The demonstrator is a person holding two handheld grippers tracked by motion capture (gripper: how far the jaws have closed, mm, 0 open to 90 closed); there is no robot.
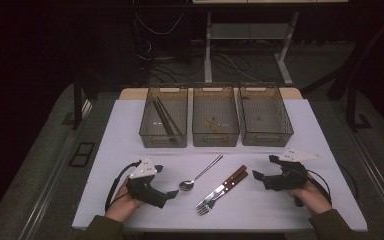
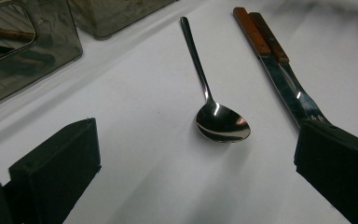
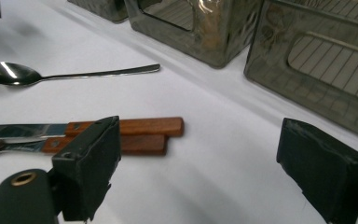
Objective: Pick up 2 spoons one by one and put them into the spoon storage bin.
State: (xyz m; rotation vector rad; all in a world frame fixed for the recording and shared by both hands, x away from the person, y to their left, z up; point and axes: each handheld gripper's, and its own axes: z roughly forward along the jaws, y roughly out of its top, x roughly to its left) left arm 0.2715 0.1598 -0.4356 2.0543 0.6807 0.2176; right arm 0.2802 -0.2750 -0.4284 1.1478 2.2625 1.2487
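Bare table before three bins — spoon, knife-and-fork pair block the middle

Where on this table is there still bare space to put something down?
Free: the white table beside the right bin, and the patch left of the left bin. Crowded: the front middle, with spoon, knife and fork between the left gripper and right gripper.
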